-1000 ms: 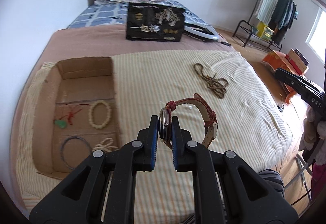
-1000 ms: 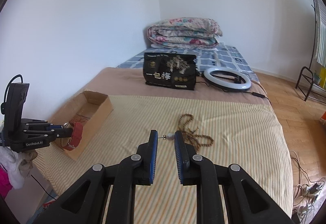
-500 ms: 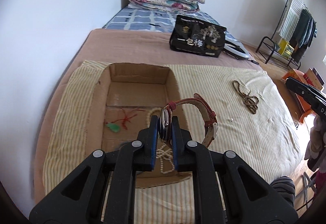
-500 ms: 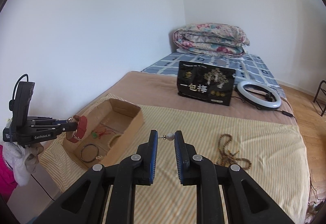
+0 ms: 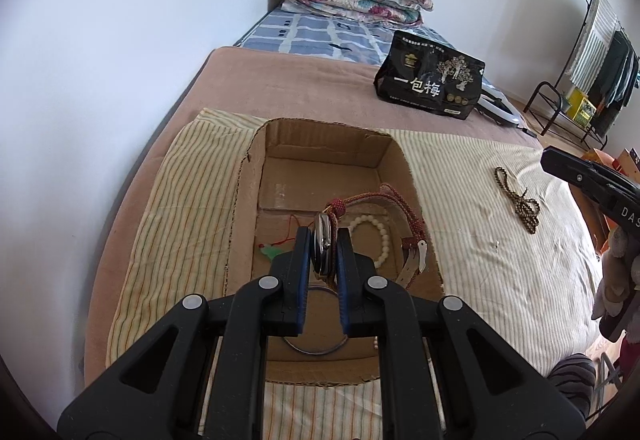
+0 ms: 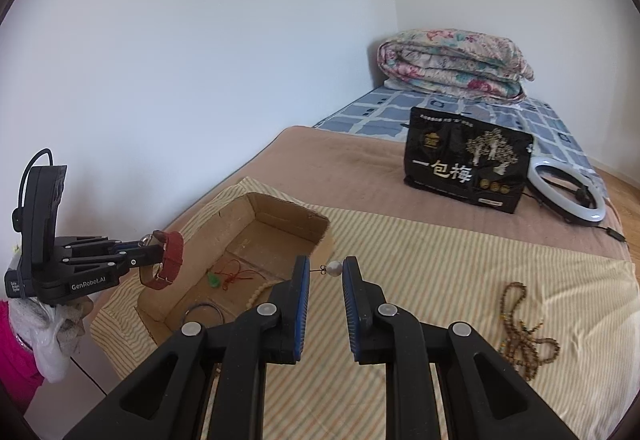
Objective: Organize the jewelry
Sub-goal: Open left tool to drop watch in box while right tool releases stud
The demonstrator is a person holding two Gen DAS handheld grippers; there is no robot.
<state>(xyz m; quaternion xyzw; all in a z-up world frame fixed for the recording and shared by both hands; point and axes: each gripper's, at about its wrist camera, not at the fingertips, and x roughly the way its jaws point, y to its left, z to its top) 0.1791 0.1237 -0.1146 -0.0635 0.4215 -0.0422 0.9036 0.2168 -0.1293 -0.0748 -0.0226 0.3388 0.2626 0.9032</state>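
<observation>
My left gripper [image 5: 323, 240] is shut on a red-strapped watch [image 5: 404, 211] and holds it over the near part of the open cardboard box [image 5: 328, 135]. In the right wrist view the left gripper [image 6: 150, 252] holds the watch [image 6: 170, 260] above the box's [image 6: 288, 211] near left corner. The box holds a white bead bracelet [image 5: 378, 236], a green pendant on red cord [image 5: 270, 252] and a dark ring bangle [image 5: 316, 348]. My right gripper [image 6: 326, 270] is shut on a pearl stud earring [image 6: 335, 268], just right of the box. A brown bead necklace [image 6: 520, 332] lies on the striped cloth.
A black snack bag [image 6: 468, 163] stands behind the cloth, a ring light [image 6: 566, 195] beside it. A folded floral quilt [image 6: 452, 63] lies at the bed's head. The wall runs along the bed's left side. A clothes rack [image 5: 592, 51] stands at far right.
My left gripper has swung left with the watch, from over the striped cloth to over the box. My right gripper has moved left toward the box, still holding the earring.
</observation>
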